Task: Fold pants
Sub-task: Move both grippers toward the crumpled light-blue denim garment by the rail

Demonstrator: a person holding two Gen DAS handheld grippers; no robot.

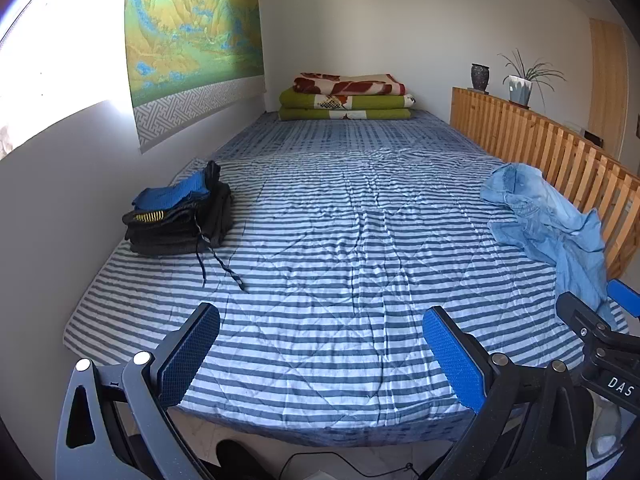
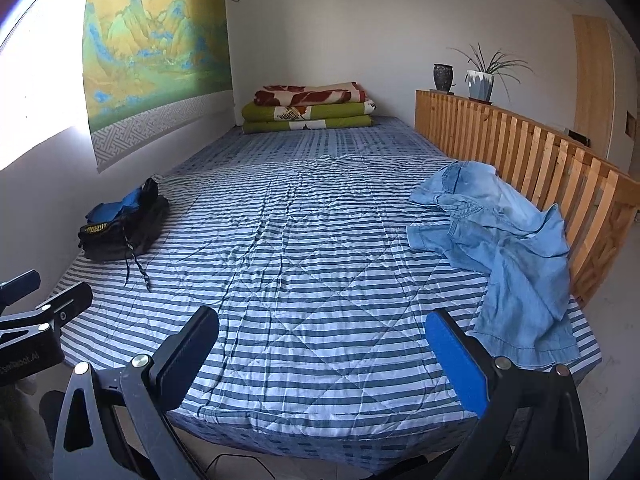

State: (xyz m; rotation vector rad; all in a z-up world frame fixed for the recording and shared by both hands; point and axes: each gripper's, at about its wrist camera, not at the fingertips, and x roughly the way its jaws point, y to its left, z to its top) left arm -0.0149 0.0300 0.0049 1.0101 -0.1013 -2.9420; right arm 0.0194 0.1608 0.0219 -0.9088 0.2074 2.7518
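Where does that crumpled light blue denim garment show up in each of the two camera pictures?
Left wrist view: the light blue pants lie at the right edge of the picture, on the striped bed beside the wooden slat rail.
Right wrist view: the same pants lie right of centre, larger, one leg trailing toward the bed's near corner.
Shared landmark: the folded green and red blankets at the bed's far end.

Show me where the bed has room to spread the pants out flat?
The widest bare patch is the striped quilt's middle, between the dark folded stack by the wall and the crumpled blue jeans by the wooden rail. The far end holds folded blankets.
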